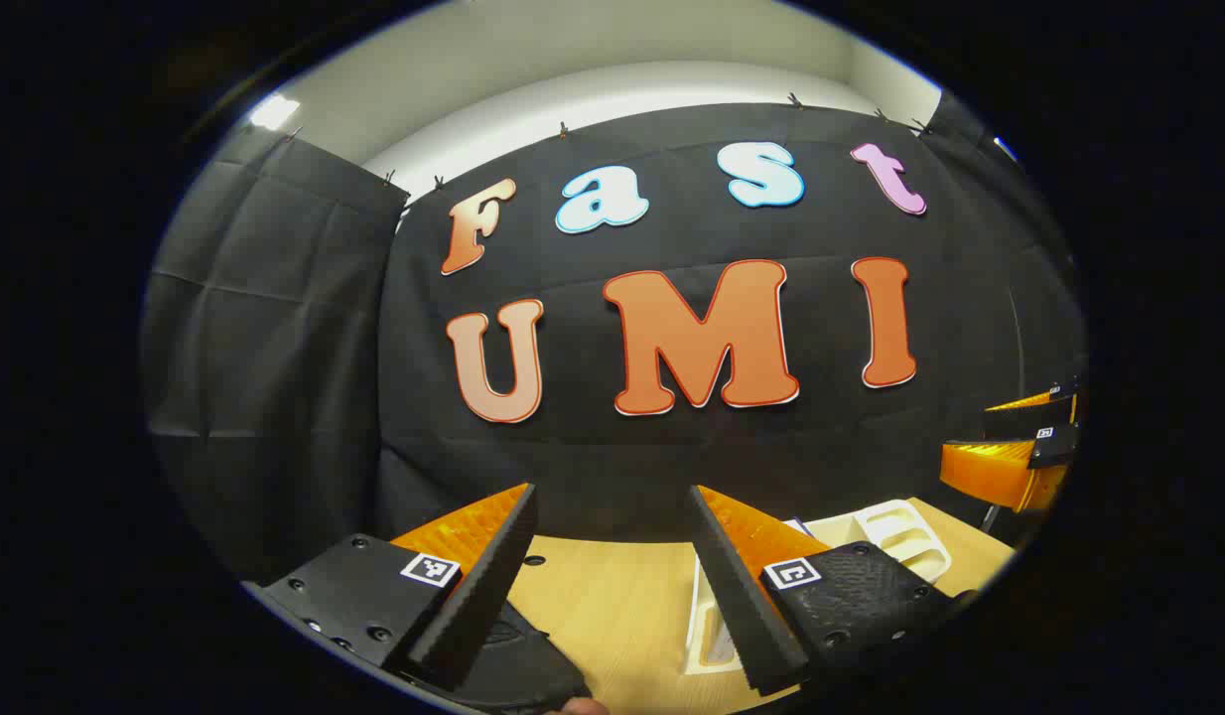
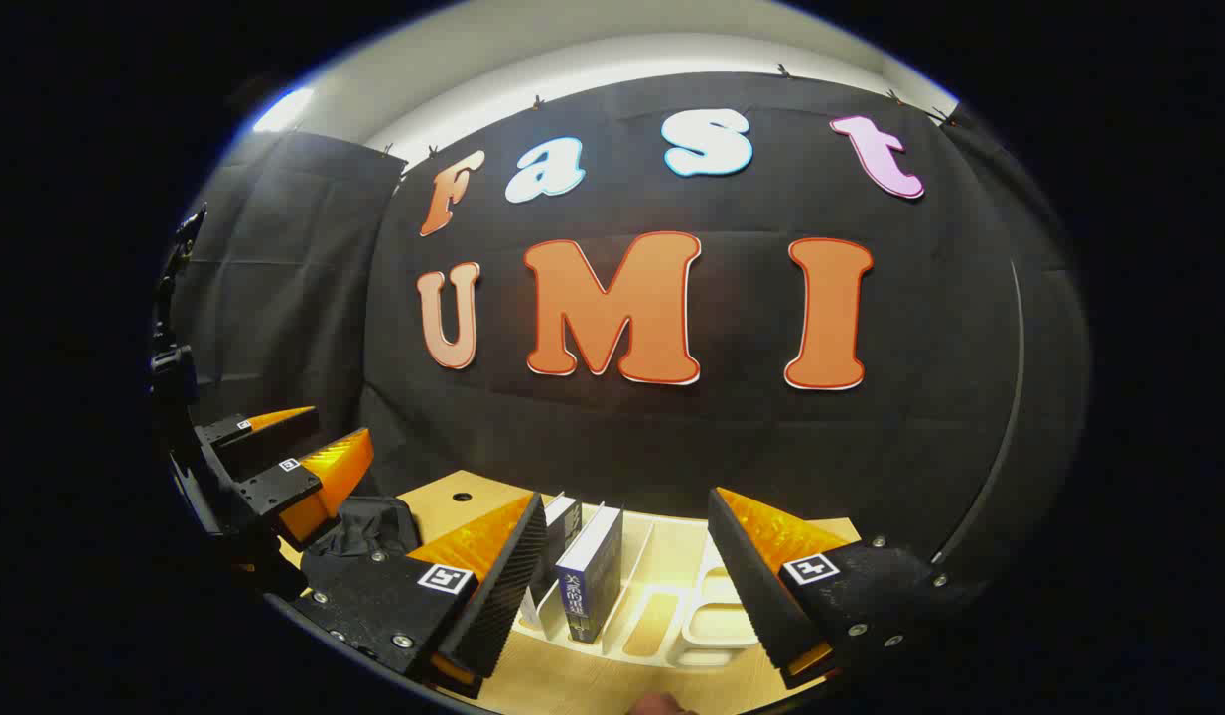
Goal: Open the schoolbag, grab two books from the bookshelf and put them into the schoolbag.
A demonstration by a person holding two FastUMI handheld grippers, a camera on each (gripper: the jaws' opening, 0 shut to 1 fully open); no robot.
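Books and white slotted bookshelf on the pale wooden table, both grippers raised with nothing held.

Left gripper view: the left gripper [image 1: 612, 586] is held above the pale wooden table [image 1: 612, 606], its fingers spread apart with nothing between them. A dark shape that may be the schoolbag [image 1: 518, 660] lies at the near edge under the left finger; I cannot tell more. The white slotted plastic bookshelf [image 1: 895, 531] lies on the table to the right, partly behind the right finger. The right gripper [image 1: 1015, 447] shows at the far right edge, off the table.

Right gripper view: the right gripper [image 2: 627, 586] hangs with its fingers apart and empty, just in front of the bookshelf [image 2: 672, 606]. Two books stand upright in its left slots: a dark blue book with a white spine edge [image 2: 590, 576] and a second dark book [image 2: 558, 541] just left of it, partly behind the left finger. The black fabric schoolbag [image 2: 364, 526] lies on the table [image 2: 454, 501] to the left. The left gripper [image 2: 295, 462], fingers apart, hangs above the bag.
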